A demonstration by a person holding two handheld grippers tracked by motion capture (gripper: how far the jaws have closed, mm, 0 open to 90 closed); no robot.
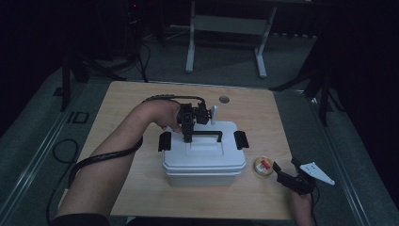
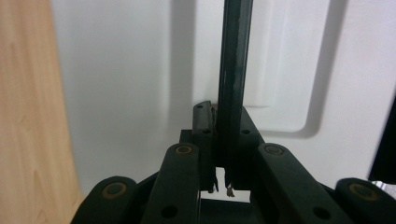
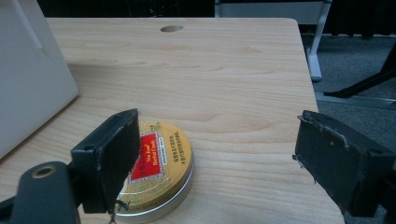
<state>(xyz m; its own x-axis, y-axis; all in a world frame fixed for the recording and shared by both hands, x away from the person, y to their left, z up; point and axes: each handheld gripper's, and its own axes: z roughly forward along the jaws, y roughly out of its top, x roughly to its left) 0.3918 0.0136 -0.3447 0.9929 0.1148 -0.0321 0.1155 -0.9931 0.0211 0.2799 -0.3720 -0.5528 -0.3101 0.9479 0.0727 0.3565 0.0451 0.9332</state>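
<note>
White storage box [image 1: 203, 155] sits at the middle of the wooden table [image 1: 131, 99], its lid carrying a black handle [image 1: 206, 135] and 2 black latches at the sides. Left gripper [image 1: 187, 138] reaches down onto the lid with its jaws clamped tight on the handle bar [image 2: 232, 84], which runs between the 2 pads. Right gripper [image 1: 277, 170] rests near the table's right front corner with its jaws spread wide and nothing between them, just beside a round gold tin [image 3: 156, 163] with a red label.
</note>
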